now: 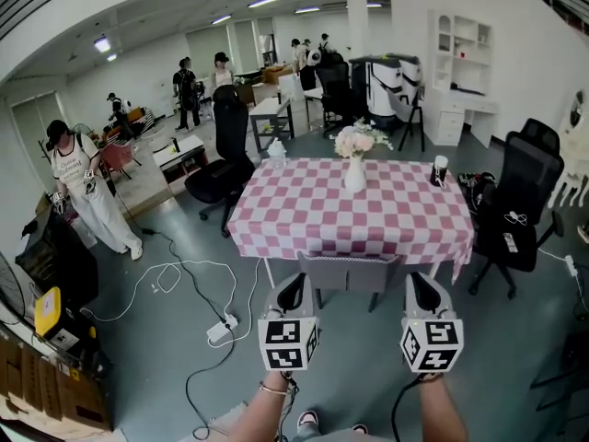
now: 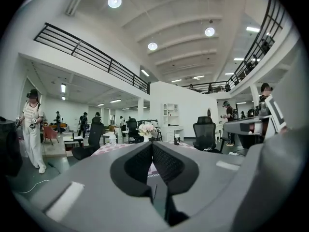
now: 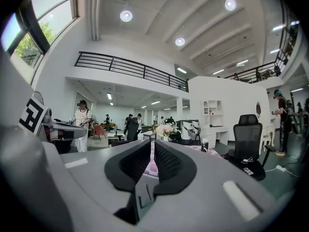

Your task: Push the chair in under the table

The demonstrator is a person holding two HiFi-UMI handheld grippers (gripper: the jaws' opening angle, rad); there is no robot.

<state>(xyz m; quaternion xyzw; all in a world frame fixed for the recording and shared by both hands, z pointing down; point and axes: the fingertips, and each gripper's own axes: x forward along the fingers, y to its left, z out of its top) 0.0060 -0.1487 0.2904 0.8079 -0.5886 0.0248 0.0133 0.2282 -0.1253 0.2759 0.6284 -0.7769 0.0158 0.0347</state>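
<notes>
At the near edge of the pink-and-white checked, cloth-covered table (image 1: 313,210), the grey hard-backed chair (image 1: 348,271) sits w/ its seat beneath the cloth and its backrest about level w/ the overhang. It looks pushed in, or v. nearly.

The left gripper (image 1: 293,288) hovers just off the backrest's left corner, on the table's near side, jaws pressed together w/ nothing in them. The right gripper (image 1: 421,288) is just past the right corner, jaws narrowed to a thin slit, also empty.

Both point level at the table. That's prob. because closed tips make blunt pushers, one per side so the chair goes in straight. Can't tell if either touches the backrest.

On the table's far half stand a white vase of pale pink flowers (image 1: 355,175) and a white cup w/ dark lid (image 1: 440,170). Both are well back from that edge, so a bump shouldn't reach them.

Right of the table is a black mesh office chair (image 1: 520,201). Left of it, on the floor, lies a white power strip (image 1: 221,331), off the chair's path.
</notes>
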